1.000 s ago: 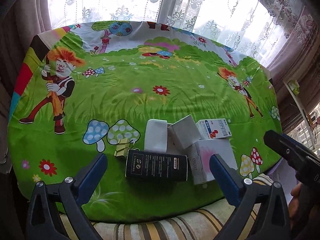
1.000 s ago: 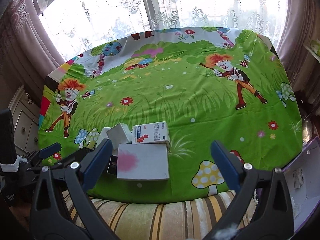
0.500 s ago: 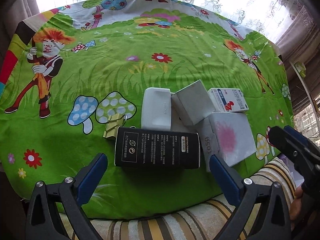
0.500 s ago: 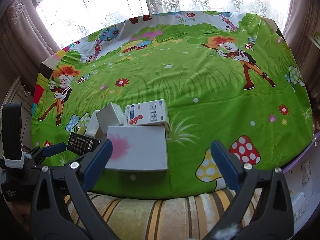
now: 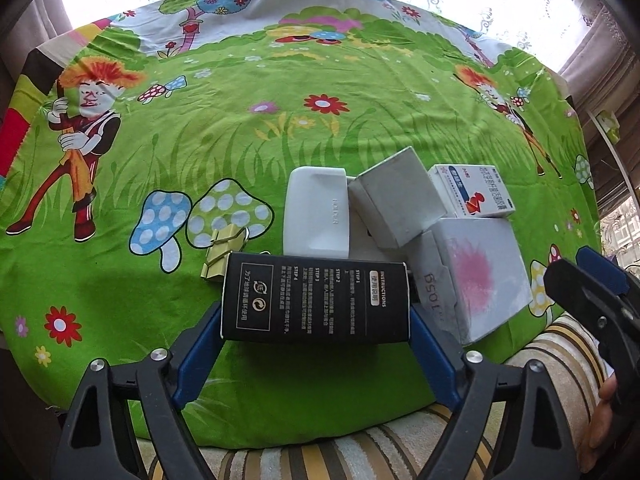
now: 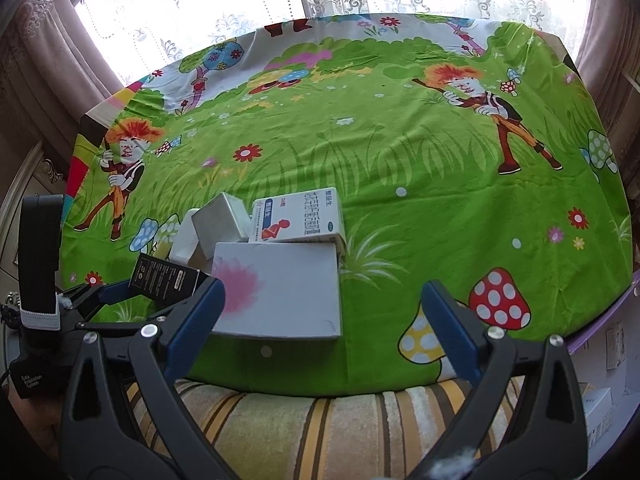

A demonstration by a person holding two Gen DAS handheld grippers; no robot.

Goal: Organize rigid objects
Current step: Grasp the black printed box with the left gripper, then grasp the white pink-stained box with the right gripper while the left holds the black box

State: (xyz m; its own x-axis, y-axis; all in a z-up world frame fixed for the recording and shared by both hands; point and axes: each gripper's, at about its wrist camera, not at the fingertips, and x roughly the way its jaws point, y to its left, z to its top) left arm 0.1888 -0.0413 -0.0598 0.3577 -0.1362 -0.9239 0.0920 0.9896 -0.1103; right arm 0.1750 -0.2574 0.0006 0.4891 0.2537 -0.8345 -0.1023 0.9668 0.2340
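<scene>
Left gripper fingers closing around black box, not yet clamped. Right gripper fingers wide, empty. Boxes unsorted, heaped on worktop.

Cartoon-print green cloth, lace curtains behind, striped cushion below.
</scene>
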